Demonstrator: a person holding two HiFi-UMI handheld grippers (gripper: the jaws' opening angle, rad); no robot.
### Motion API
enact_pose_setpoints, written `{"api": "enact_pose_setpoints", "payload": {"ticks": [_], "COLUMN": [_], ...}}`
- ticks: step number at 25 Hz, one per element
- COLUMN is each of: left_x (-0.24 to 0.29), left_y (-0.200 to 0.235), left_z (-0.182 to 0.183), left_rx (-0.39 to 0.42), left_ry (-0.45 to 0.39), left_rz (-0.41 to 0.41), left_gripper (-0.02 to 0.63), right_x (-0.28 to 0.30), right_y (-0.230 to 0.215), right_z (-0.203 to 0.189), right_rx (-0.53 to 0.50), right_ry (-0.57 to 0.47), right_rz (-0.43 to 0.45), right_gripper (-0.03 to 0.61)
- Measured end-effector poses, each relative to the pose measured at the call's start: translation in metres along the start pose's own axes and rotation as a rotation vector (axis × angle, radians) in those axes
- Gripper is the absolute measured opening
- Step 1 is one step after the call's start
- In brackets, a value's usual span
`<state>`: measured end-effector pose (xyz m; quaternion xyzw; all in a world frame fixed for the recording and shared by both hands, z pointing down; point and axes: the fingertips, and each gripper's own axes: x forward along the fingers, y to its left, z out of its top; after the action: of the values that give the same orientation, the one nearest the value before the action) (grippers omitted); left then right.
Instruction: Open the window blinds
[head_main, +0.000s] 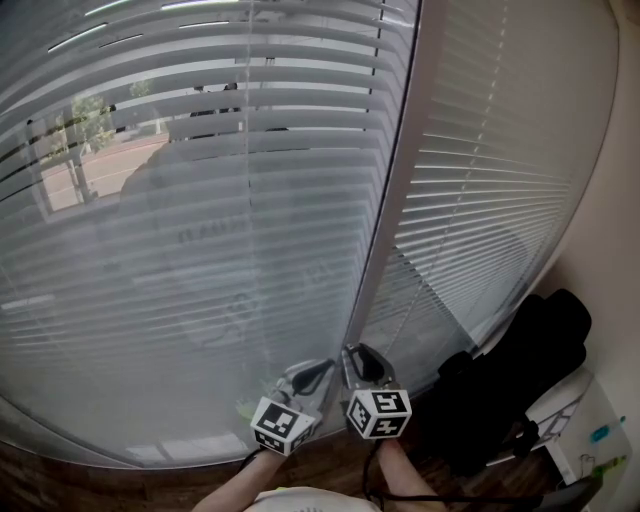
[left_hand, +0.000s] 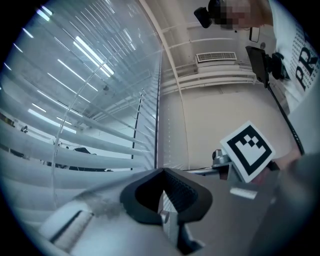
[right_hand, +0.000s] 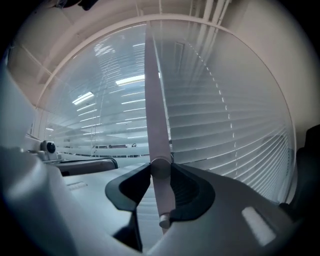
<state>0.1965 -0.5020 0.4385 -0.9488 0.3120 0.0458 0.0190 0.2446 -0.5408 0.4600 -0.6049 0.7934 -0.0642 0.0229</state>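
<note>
The right gripper (right_hand: 161, 186) has its jaws clamped on the blinds' tilt wand (right_hand: 155, 115). In the right gripper view the wand comes down from the top and passes right between the two dark pads (right_hand: 192, 192), with its stubby end poking out just below them. It hangs about where the two sets of window blinds meet.

The left blind (head_main: 200, 200) has its slats tilted partway, so bits of a street and some trees show through in the upper left. The right blind (head_main: 490, 170) looks more closed, with only thin bright lines between the slats.

The left gripper (left_hand: 162, 172) sits just beside the right one, low down in front of the blinds. Its jaws are closed tip to tip with nothing between them. From its own view the right gripper's marker cube (left_hand: 248, 150) shows just off to the side.

Off to the right, near the wall, there's a black bag (head_main: 520, 385), and next to it some white box (head_main: 590, 430), hard to tell what exactly. A dark wooden ledge (head_main: 90, 470) runs under the blinds.
</note>
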Motion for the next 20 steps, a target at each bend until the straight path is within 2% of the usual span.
{"api": "enact_pose_setpoints", "payload": {"ticks": [5, 9, 12, 18, 20], "left_x": [0.001, 0.001, -0.001, -0.005, -0.005], "left_y": [-0.002, -0.003, -0.003, 0.0, 0.0], "left_z": [0.002, 0.0, 0.002, 0.002, 0.001], "left_rx": [-0.007, -0.005, -0.003, -0.003, -0.005], "left_ry": [-0.009, 0.0, -0.003, -0.001, -0.003], "left_rz": [-0.005, -0.007, -0.004, 0.008, 0.007], "left_gripper": [-0.008, -0.008, -0.008, -0.008, -0.008], "right_x": [0.0, 0.001, 0.0, -0.003, -0.001], "right_y": [0.0, 0.0, 0.002, 0.011, 0.012], "right_z": [0.0, 0.001, 0.001, 0.005, 0.005], "right_rx": [-0.016, -0.104, -0.255, -0.678, -0.759], "right_ry": [-0.003, 0.013, 0.049, 0.077, 0.085], "right_rz": [-0.005, -0.004, -0.007, -0.045, -0.049], "right_gripper": [0.133, 0.135, 0.135, 0.143, 0.143]}}
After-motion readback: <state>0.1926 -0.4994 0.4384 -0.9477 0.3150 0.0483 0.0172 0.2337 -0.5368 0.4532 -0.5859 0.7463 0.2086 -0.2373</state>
